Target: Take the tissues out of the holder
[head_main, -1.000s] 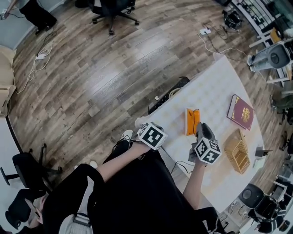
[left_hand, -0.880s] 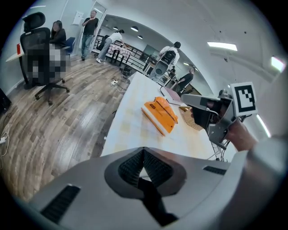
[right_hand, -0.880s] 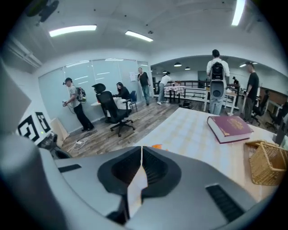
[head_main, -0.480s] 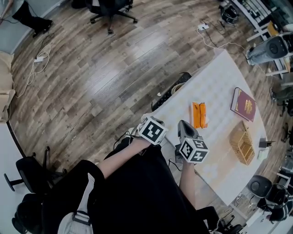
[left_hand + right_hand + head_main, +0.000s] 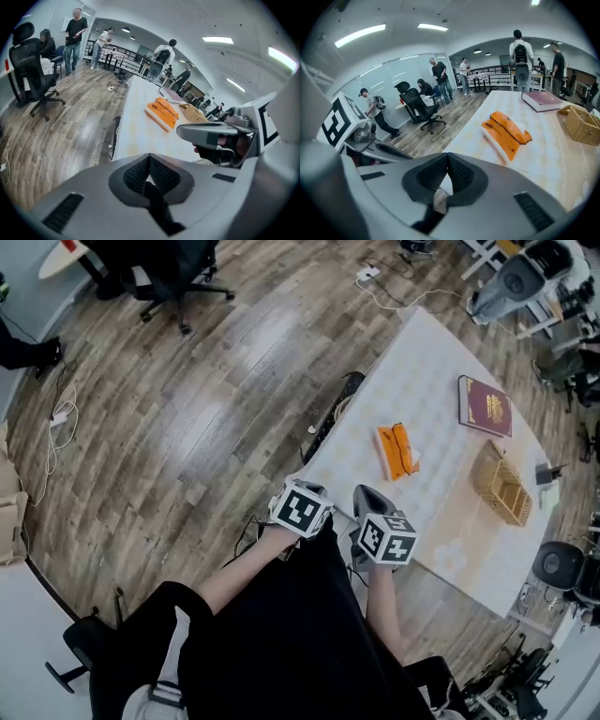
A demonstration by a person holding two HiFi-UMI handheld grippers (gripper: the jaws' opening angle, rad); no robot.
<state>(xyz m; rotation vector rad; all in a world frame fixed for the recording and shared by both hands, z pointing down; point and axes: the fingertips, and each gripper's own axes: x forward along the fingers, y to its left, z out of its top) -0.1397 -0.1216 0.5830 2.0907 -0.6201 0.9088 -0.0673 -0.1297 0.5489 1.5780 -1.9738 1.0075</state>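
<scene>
An orange tissue pack (image 5: 396, 450) lies flat on the white table (image 5: 427, 362), apart from both grippers. The wicker holder (image 5: 502, 484) stands beyond it to the right, and I cannot see inside it. My right gripper (image 5: 364, 495) hovers at the table's near edge, shut with nothing between its jaws (image 5: 448, 161); the pack (image 5: 506, 131) lies ahead of it. My left gripper (image 5: 298, 488) sits just to its left, over the table's near corner, also shut and empty (image 5: 149, 161).
A dark red book (image 5: 486, 406) lies at the far side of the table. A black power strip (image 5: 333, 423) hangs along the table's left edge. Office chairs (image 5: 164, 273), cables and several people occupy the wooden floor beyond.
My right gripper has drawn back from beside the orange pack to the table's near edge. The pack stays on the table. The left gripper shifted slightly.
</scene>
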